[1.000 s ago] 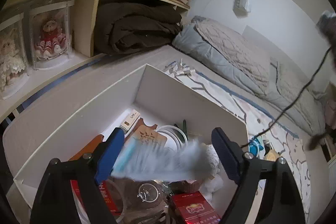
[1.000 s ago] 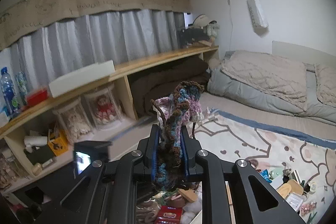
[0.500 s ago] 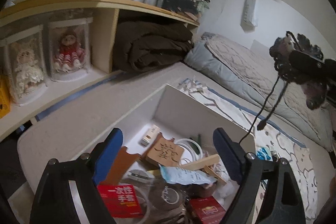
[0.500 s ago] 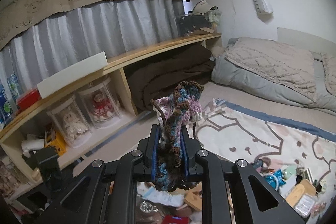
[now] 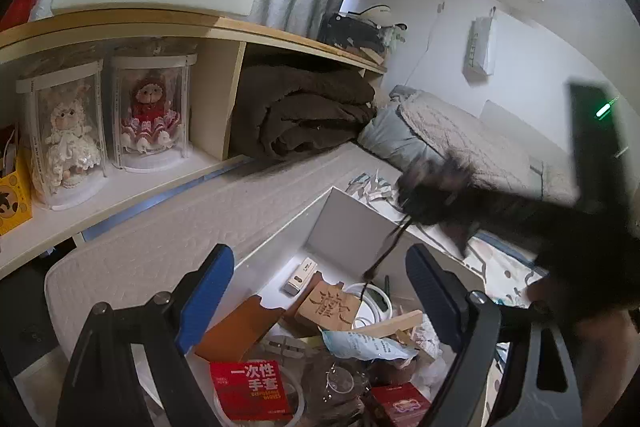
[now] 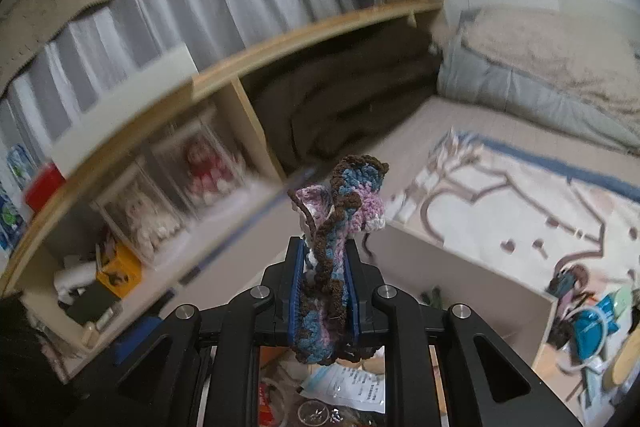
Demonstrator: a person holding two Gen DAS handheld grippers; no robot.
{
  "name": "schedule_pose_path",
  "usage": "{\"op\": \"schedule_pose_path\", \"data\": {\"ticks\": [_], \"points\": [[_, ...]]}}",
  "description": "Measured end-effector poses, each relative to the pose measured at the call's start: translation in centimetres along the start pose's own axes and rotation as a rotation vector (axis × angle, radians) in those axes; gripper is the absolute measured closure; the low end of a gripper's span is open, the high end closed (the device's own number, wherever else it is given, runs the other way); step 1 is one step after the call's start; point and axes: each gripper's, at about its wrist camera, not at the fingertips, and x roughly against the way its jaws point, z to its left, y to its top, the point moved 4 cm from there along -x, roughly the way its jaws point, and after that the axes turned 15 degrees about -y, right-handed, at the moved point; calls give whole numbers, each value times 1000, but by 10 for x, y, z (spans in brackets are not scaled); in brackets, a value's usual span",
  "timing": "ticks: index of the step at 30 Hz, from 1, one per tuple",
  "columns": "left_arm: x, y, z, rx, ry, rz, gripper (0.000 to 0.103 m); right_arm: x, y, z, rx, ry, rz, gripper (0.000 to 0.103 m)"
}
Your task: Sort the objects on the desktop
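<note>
From the left wrist camera I see my left gripper [image 5: 316,291] with its jaws wide apart and nothing between them, hanging over a white box [image 5: 348,223] that sits on the pale bed surface. The box is crowded: a wooden plaque [image 5: 330,305] carved with a character, a small white stick-shaped device [image 5: 300,275] near the far wall, an orange-brown flat piece [image 5: 240,327], a red booklet [image 5: 250,391] with white print, a coil of white cable [image 5: 376,301], a crumpled blue-white packet [image 5: 360,343] and a small red carton [image 5: 400,407]. At right, blurred, my right gripper [image 5: 436,193] reaches in above the box's far corner, with a dark cord [image 5: 390,247] dangling from it toward the plaque. Behind, a shelf [image 5: 132,179] holds 2 dolls in clear cases [image 5: 108,131] beside a folded brown blanket [image 5: 308,111]. From the right wrist camera I see the jaws of the right gripper [image 6: 324,291] clamped on a crocheted piece [image 6: 340,211] in brown, blue, pink and white yarn, which stands up past the fingertips and hangs below them. It is held above the white box [image 6: 460,267], over the packet and clutter inside. To the right, more small items [image 6: 588,315] lie scattered on a patterned mat [image 6: 520,203].
</note>
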Motion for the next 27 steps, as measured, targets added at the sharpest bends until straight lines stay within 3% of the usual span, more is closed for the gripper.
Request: {"op": "schedule_pose_path", "data": {"ticks": [7,11,17,18,20,21,27], "points": [[0,0,5,31,-14,-3,15,-59,-34,-3,-24,11,227,84],[1,0,7,38,-12,-10,15,-75,-43,-17,-38,-27,277,84],[-1,-3,8,39,4,1,15,-85,-51,-48,-58,-151,337,83],[-2,-3,8,35,9,5,15,-86,-53,-53,-60,-174,347,80],[-4,-5,7,33,12,12,15,-87,-55,-59,-56,-199,355,46],[-4,-5,8,34,10,13,15,-87,-56,-59,-55,-198,355,19],[-3,-6,4,24,5,14,15,-66,-54,-57,-26,-177,294,16]]}}
